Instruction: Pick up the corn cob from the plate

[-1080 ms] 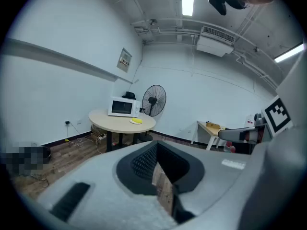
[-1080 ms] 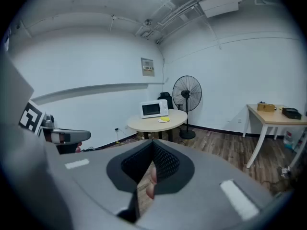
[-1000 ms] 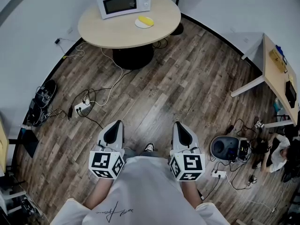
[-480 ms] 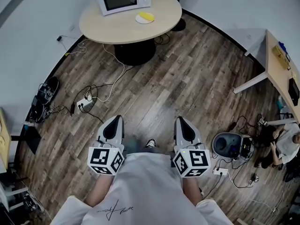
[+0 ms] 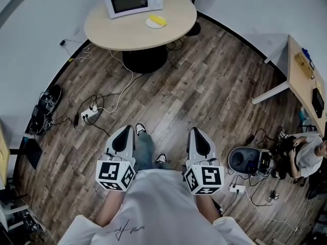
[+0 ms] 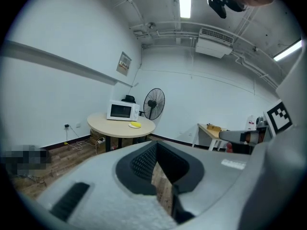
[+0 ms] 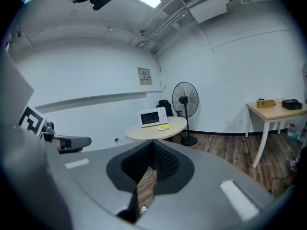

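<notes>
Head view: corn cob (image 5: 159, 20) on plate (image 5: 150, 24) was judged light, stiff (mid-length grasp advised); left gripper (image 5: 125, 133), right gripper (image 5: 198, 135): fingers were pressed together, empty.

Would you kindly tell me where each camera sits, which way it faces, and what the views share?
Head view: on the person's head, facing steeply down at the floor; shows left gripper, right gripper, forearms, shirt, one leg.
Left gripper view: on the left gripper, facing nearly level along its shut fingers towards the round table; the right gripper edges in at right.
Right gripper view: on the right gripper, same heading, fingers shut; the left gripper shows at left.
Shared: all show the table, microwave and corn cob.
</notes>
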{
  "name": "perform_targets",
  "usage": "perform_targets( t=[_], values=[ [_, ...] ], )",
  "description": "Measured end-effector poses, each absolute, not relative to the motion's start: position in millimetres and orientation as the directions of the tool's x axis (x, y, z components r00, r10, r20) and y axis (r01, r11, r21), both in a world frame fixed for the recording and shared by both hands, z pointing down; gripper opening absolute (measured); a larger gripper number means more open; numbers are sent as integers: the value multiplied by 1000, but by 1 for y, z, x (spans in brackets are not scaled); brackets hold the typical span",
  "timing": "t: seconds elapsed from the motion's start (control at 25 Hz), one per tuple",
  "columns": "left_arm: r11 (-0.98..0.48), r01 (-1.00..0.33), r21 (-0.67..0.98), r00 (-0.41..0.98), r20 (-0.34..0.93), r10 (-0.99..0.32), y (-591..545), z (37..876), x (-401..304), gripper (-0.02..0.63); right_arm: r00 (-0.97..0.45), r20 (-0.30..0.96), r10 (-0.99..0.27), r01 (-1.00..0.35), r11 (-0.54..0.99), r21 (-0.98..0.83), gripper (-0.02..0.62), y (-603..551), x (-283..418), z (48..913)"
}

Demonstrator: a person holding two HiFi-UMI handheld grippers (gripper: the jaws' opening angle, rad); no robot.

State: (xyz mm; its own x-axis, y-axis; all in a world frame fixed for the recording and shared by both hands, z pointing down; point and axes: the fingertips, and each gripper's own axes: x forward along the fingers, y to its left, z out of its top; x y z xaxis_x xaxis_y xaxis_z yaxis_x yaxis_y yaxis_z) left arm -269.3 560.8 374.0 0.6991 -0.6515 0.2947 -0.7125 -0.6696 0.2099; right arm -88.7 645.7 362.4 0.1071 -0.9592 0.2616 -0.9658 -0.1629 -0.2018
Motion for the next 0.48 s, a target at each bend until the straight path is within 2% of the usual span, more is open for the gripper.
perform_targets(
  t=[0.28,0.48],
  values=[
    [-700,-680,219,730,292,-618,522,374,-243,-9,74,250,-965,-974,-124,-191,11,595,-79,355],
    [-699,-679,224,731,292,-616,488,369,-230,-9,49,296,-954,-980,-104,-171,11,559,-70,357]
  ],
)
